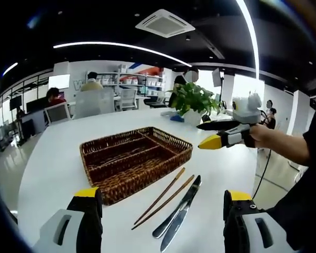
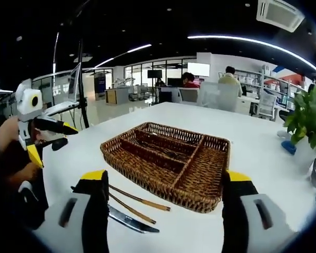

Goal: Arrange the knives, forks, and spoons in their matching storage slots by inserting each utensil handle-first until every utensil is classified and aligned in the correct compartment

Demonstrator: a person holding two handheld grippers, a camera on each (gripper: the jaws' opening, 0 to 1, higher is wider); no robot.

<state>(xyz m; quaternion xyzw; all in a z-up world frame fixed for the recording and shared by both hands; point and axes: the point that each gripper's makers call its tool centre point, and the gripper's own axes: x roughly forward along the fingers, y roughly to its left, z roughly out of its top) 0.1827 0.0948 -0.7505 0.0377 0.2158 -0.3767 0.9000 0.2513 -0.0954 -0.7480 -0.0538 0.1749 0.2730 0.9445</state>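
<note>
A brown wicker basket (image 1: 176, 141) (image 2: 147, 174) with three long compartments sits mid-table. Beside it on the white table lie two brown chopsticks (image 1: 163, 196) (image 2: 137, 201) and two metal knives (image 1: 180, 210) (image 2: 130, 220), side by side. My left gripper (image 1: 161, 194) hovers over these utensils, jaws wide apart and holding nothing; it appears at the left of the right gripper view (image 2: 52, 139), held by a hand. My right gripper (image 2: 166, 180) is open above the basket's near wall, and it floats off to the basket's right in the left gripper view (image 1: 206, 133). What lies in the basket I cannot make out.
A potted green plant (image 1: 192, 100) (image 2: 305, 124) stands at the table's far side with a small blue object (image 1: 176, 118) (image 2: 288, 146) next to it. Chairs, desks and seated people (image 1: 53, 96) lie beyond the table. A tall stand (image 2: 79, 79) rises at the left.
</note>
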